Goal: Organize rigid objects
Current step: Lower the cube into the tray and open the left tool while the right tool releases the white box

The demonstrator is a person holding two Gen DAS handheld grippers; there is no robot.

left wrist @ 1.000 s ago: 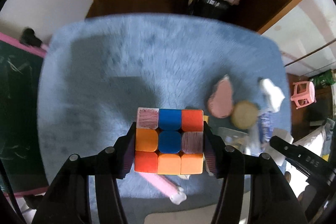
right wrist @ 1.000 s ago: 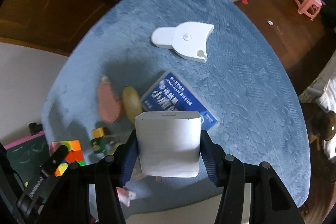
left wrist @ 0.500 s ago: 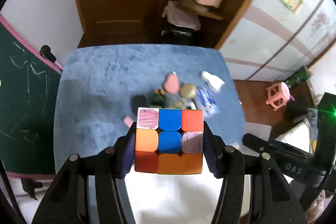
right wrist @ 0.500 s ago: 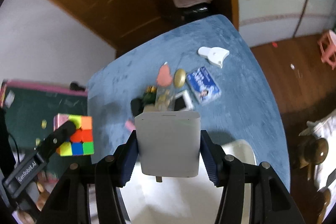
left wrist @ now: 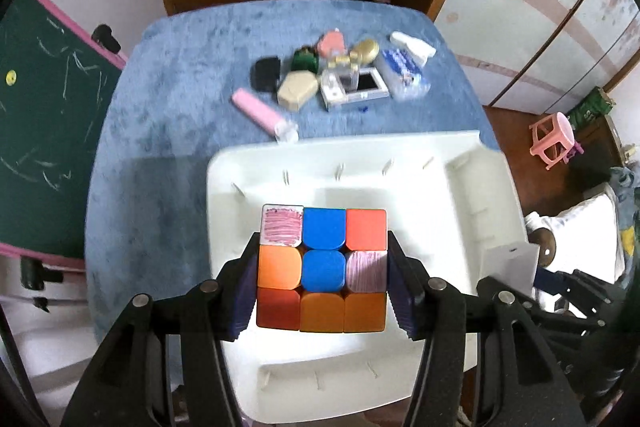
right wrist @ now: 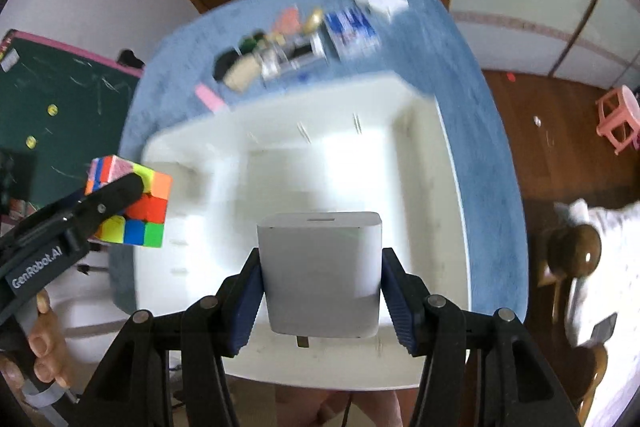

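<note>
Left gripper: fingers closed to cube width, blue pads pressed against 2 opposite sides of a puzzle cube. Cube held in the air above the white tray; visible face shows 3 rows of 3 tiles in blue, orange, red-orange and 2 whitish tiles scribbled over in pink. From the right wrist view the same cube shows yellow, green, blue and red tiles, over the tray's left edge.

Right gripper: fingers set fairly wide, pads clamped on both sides of a white charger block. Block is boxy with rounded corners, a slot in its top edge and a metal prong at its underside. Held above the tray's near half.

Tray: white, with a raised rim and short divider ribs, resting on the blue cloth.

Cloth beyond tray: cluster of small items, including a pink tube, a black case, a beige case and a blue-printed pack.
</note>
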